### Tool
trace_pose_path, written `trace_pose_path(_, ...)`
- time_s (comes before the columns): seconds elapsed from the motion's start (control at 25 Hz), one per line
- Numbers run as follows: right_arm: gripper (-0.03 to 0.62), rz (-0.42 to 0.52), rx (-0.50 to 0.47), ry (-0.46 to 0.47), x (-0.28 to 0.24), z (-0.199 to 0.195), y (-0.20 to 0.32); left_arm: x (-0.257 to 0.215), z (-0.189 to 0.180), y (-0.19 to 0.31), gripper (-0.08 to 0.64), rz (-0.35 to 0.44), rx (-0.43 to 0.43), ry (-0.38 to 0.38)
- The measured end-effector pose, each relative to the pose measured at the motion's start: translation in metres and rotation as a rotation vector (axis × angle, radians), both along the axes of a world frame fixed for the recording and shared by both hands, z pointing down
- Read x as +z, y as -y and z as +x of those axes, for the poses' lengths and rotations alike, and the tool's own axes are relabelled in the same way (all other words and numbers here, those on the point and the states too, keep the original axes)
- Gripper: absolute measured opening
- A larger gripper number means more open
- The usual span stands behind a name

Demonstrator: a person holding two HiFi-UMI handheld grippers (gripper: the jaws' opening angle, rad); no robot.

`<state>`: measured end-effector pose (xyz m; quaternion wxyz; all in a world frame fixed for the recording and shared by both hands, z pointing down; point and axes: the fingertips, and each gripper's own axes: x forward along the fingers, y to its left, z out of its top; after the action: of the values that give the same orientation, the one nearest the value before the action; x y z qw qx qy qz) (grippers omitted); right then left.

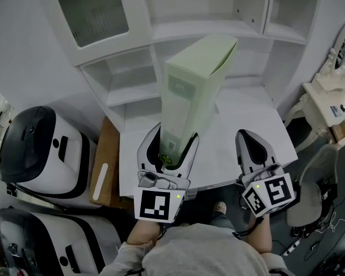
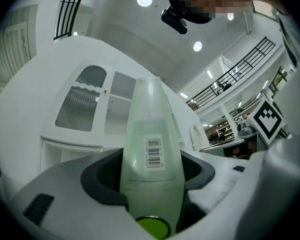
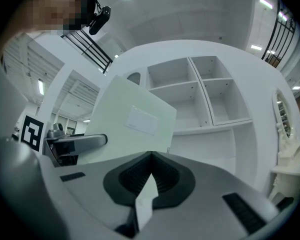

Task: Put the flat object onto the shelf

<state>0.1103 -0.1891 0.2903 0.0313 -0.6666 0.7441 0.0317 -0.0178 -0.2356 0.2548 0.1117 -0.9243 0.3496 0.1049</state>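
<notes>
At the bench (image 1: 241,125) edge, grips pale green binder (image 1: 192,91) upright in left gripper (image 1: 172,135), jaws spread wide and pressed on both sides of its lower end, barcode label (image 2: 153,152) on the narrow edge. Holds it in front of white shelf (image 1: 132,94), not yet on any board. Carries right gripper (image 1: 254,140) just beside, jaws closed together, empty.

Ahead I have open cubbies in the white shelf unit (image 1: 132,92), with free desktop (image 1: 244,117) before them. The upright green folder (image 1: 192,91) in my left gripper (image 1: 172,138) stands in front of the middle ones.
</notes>
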Motion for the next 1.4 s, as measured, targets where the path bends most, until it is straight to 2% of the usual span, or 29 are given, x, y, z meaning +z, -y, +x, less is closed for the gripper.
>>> trace_pose_path(0.24,0.005,0.016,-0.080,-0.010,-0.009,0.023,0.022,-0.012,0.028,0.007,0.290,0.068,-0.050,0.068)
trace_pose_path(0.48,0.006,0.033,-0.150,-0.017,-0.014,0.042,0.037,-0.024,0.056,0.010,0.290,0.244,-0.130,0.297)
trace_pose_path(0.72,0.005,0.042,-0.197,-0.024,-0.017,0.070,0.046,-0.041,0.083,0.012,0.290,0.372,-0.195,0.439)
trace_pose_path(0.92,0.005,0.058,-0.226,-0.022,-0.021,0.094,0.050,-0.051,0.109,0.009,0.290,0.514,-0.276,0.605)
trace_pose_path(1.12,0.005,0.068,-0.251,-0.012,-0.021,0.114,0.052,-0.056,0.130,0.007,0.290,0.597,-0.324,0.717)
trace_pose_path(1.28,0.005,0.072,-0.276,0.007,-0.020,0.127,0.054,-0.061,0.147,0.005,0.290,0.706,-0.375,0.842)
trace_pose_path(1.4,0.005,0.077,-0.287,0.017,-0.020,0.134,0.055,-0.064,0.156,0.003,0.290,0.752,-0.390,0.896)
